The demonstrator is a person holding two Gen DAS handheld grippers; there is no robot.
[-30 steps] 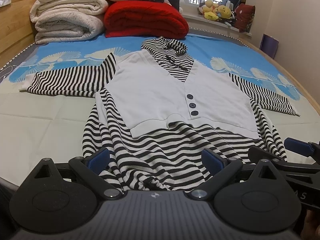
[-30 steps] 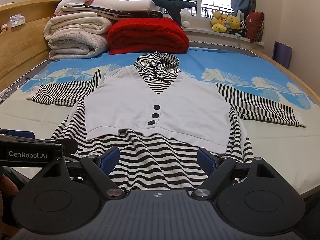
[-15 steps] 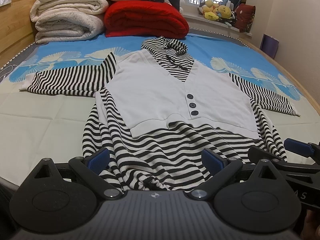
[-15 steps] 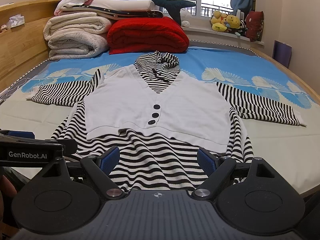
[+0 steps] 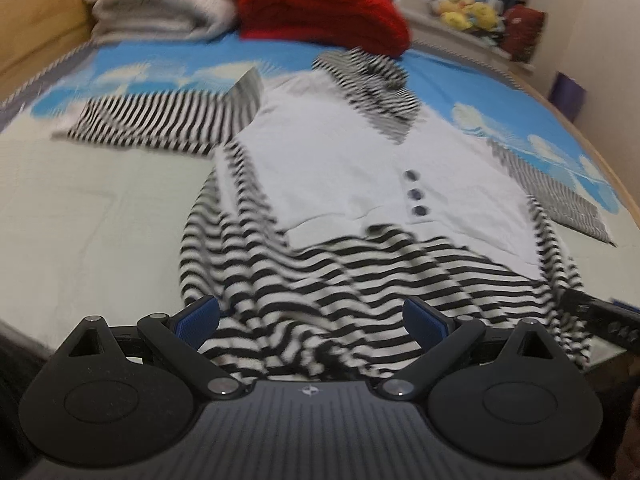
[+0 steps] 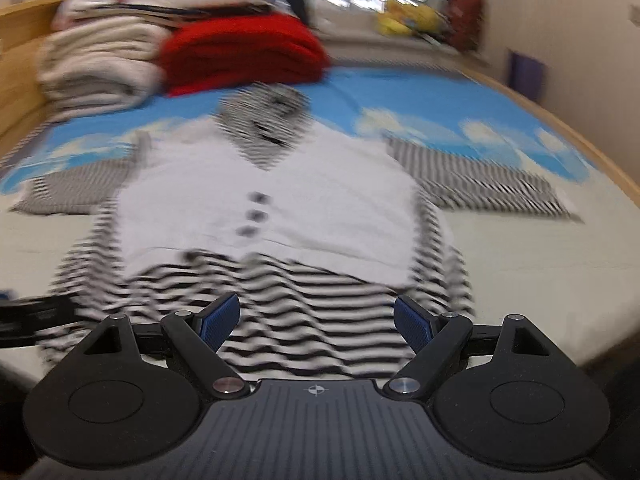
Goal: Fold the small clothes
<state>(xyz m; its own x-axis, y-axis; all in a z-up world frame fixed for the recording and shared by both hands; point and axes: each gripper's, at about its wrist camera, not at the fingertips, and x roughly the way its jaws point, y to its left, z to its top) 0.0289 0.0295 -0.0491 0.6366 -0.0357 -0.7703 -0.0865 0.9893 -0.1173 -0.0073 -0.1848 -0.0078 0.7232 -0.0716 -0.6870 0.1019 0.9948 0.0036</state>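
While both grippers' fingers (image 5: 198, 317) gape | one striped top (image 5: 360, 292) | three buttons (image 5: 416, 193)

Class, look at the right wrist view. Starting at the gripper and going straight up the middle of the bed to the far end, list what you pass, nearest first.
right gripper → striped hem → white vest panel → striped hood → blue bedsheet → red folded blanket

Red quilt (image 5: 324, 12) beside folded white blankets (image 5: 160, 4).
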